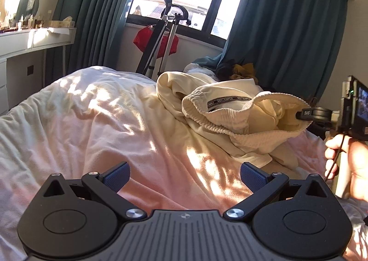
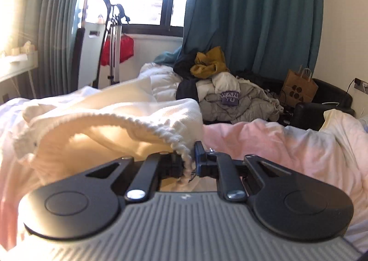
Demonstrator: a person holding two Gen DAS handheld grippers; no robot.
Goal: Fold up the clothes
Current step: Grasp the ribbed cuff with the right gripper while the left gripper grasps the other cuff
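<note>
While the left gripper [image 1: 185, 174] hovers over the rumpled pink-white duvet [image 1: 92, 123], its ribbed blue fingers [image 1: 117, 177] stand wide apart with nothing between them. To the right, cream trousers [image 1: 230, 118] of ribbed knit lie heaped on the bed, the gathered elastic waistband [image 1: 207, 123] gaping in an oval with a black printed tape inside. The right gripper [image 2: 192, 157] has its fingers [image 2: 199, 155] clamped on the right end of that waistband, lifting it off the duvet. Far behind, a crumpled pile of clothes [image 2: 230, 93] sits against teal pleated curtains [image 2: 253, 19].
</note>
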